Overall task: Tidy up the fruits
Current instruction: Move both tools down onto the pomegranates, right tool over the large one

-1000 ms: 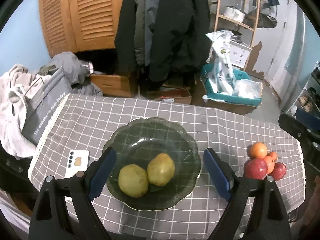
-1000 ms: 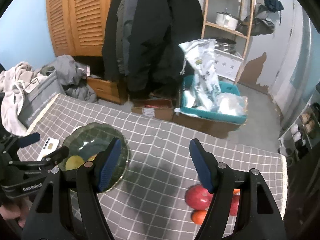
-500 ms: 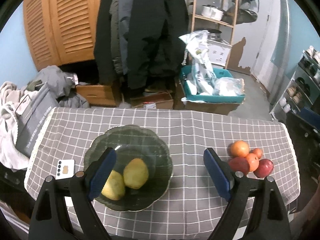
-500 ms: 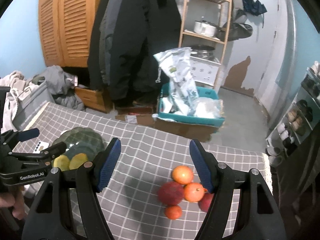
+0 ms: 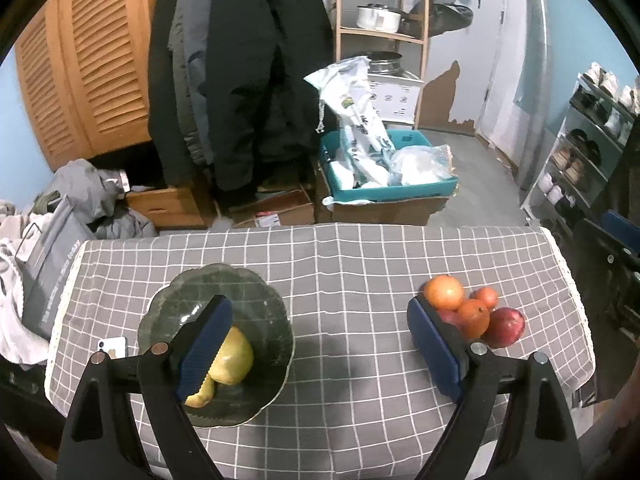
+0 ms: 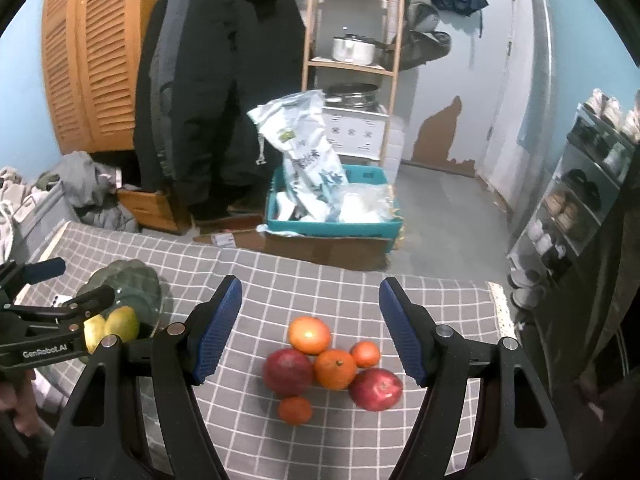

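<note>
**Fruit on the checked table, both grippers released**

Grey checked cloth (image 5: 352, 264) covers the table, with a cluttered room beyond: hanging dark coats (image 5: 240, 72), louvred wooden doors (image 5: 80, 72), a teal crate (image 6: 332, 222) of plastic bags on the floor and a wooden shelf (image 6: 352, 40) holding a metal pot.

Left wrist view: I hold the left gripper (image 5: 320, 344) above the near part of the table, its jaws spread wide with nothing between them. A dark green scalloped bowl (image 5: 256, 292) sits on the left of the cloth and contains two yellow-green pears (image 5: 236, 356), partly hidden behind my left finger. A white phone (image 5: 114, 346) lies just left of the bowl.

Right wrist view: the right gripper (image 6: 310, 328) hangs over the fruit cluster, jaws likewise wide apart and gripping nothing. Between the fingers lie a large orange (image 6: 309, 335), a dark red apple (image 6: 288, 372), a second orange (image 6: 335, 368), a small tangerine (image 6: 365, 354), another red apple (image 6: 376, 389) and a nearer small tangerine (image 6: 295, 410), most of them touching. This cluster rests on the right of the cloth, well apart from the bowl.
</note>
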Demonstrator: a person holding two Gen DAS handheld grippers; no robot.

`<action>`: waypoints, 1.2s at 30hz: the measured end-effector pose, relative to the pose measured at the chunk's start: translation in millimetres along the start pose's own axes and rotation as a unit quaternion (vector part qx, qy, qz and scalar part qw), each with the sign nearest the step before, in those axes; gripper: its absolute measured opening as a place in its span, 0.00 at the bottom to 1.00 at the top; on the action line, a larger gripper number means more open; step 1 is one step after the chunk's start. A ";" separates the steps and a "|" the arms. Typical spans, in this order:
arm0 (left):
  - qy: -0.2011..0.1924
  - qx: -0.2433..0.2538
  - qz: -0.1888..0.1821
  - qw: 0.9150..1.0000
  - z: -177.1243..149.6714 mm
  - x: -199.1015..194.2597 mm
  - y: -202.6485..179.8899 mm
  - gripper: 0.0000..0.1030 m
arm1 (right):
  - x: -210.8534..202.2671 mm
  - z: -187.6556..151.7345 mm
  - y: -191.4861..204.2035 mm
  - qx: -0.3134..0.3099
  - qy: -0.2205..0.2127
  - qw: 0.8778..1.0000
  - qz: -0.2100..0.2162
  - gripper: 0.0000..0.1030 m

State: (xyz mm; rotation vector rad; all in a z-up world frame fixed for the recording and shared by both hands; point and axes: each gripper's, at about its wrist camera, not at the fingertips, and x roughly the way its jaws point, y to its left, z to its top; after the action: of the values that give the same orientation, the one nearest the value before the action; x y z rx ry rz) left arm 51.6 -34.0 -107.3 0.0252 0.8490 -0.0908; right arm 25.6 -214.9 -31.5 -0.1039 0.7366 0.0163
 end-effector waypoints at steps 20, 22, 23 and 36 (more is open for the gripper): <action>0.029 0.047 -0.022 0.998 -6.2 33.6 -56.1 0.95 | 19.0 -29.2 -46.9 0.031 0.044 0.998 -0.016 0.72; 0.036 0.050 -0.021 0.998 -8.9 40.7 -61.5 0.95 | 23.9 -33.2 -50.2 0.033 0.052 0.998 -0.020 0.72; 0.041 0.051 -0.022 0.998 -10.3 44.8 -64.0 0.95 | 26.7 -35.1 -52.3 0.035 0.056 0.998 -0.021 0.72; 0.095 0.053 -0.031 0.994 -31.0 96.2 -78.8 0.95 | 71.1 -68.6 -78.8 0.057 0.129 0.990 -0.028 0.81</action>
State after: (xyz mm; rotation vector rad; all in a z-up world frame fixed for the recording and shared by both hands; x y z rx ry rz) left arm 84.5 -117.4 -198.9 0.1091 1.0355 -0.1948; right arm 36.4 -301.7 -122.7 -0.0176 0.9917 -0.0944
